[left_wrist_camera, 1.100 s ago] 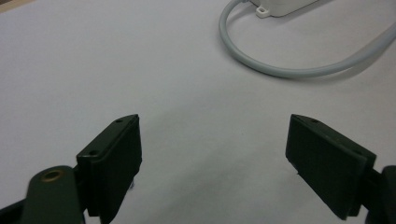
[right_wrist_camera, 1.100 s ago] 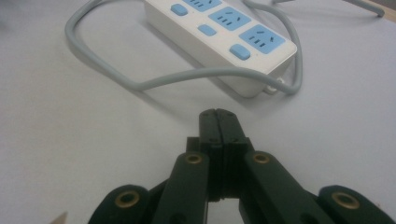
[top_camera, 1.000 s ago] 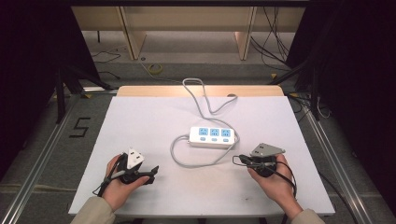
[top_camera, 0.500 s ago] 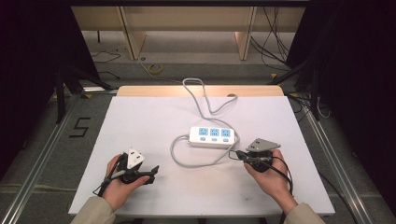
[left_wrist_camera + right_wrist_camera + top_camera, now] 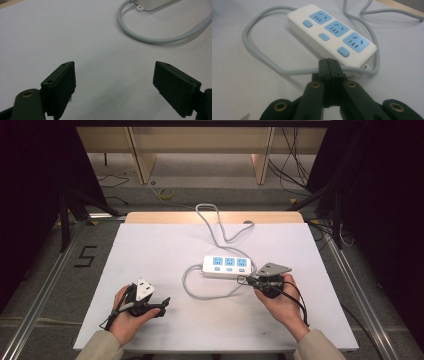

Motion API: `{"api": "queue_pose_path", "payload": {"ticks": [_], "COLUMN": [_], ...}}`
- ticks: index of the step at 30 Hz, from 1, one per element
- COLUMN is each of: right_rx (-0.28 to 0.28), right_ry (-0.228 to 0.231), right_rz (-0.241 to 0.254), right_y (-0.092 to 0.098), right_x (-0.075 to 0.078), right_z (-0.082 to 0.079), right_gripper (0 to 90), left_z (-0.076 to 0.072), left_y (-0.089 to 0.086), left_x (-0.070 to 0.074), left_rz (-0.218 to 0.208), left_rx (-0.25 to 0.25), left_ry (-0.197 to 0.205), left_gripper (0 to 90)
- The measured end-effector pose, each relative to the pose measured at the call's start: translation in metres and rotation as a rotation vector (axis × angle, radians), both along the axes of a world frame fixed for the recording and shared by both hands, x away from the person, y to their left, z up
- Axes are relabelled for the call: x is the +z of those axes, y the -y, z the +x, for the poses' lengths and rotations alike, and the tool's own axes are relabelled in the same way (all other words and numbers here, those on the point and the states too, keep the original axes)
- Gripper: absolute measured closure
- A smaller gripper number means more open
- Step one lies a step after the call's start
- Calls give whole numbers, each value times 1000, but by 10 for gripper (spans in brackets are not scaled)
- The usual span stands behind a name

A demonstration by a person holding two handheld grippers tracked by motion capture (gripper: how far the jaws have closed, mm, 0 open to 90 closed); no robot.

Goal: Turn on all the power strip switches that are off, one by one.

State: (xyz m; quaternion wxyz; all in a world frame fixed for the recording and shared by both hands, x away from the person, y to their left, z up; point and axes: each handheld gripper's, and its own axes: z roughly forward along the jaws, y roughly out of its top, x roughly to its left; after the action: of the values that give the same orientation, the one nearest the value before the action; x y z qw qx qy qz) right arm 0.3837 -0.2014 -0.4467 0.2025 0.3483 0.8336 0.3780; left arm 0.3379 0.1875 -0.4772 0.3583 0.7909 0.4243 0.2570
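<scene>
- Right tongs (image 5: pixel 329 62): clenched, nothing between, tips just short of grey cable (image 5: pixel 262 63) beside power strip (image 5: pixel 332 37).
- Left tongs (image 5: pixel 113 85): released, empty, over bare white surface (image 5: pixel 75 37).
- Power strip: mid-surface, flat, sockets up.

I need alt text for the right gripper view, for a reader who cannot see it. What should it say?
The right gripper, its two black fingers pressed together, points at a white power strip with three blue sockets and three blue buttons, lying on a white table. The strip's grey cable loops around it and passes just beyond the fingertips.
</scene>
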Motion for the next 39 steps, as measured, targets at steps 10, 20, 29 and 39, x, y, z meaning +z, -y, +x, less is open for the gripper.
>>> {"api": "queue_pose_path", "payload": {"ticks": [10,20,29,39], "right_rx": [4,9,12,15], "right_ry": [5,4,-2,-7], "right_rz": [-7,-18,-31,-36], "right_y": [-9,-18,-23,-32], "right_x": [4,5,9,10], "right_z": [6,11,17,23], "right_gripper": [900,900,900,900], "left_z": [0,0,1,1], "left_y": [0,1,1,0], "left_x": [0,0,0,1], "left_rz": [-1,-5,-4,-1], "left_rx": [-1,-1,-2,-2], "left_ry": [0,2,3,2], "left_gripper": [183,183,183,183]}}
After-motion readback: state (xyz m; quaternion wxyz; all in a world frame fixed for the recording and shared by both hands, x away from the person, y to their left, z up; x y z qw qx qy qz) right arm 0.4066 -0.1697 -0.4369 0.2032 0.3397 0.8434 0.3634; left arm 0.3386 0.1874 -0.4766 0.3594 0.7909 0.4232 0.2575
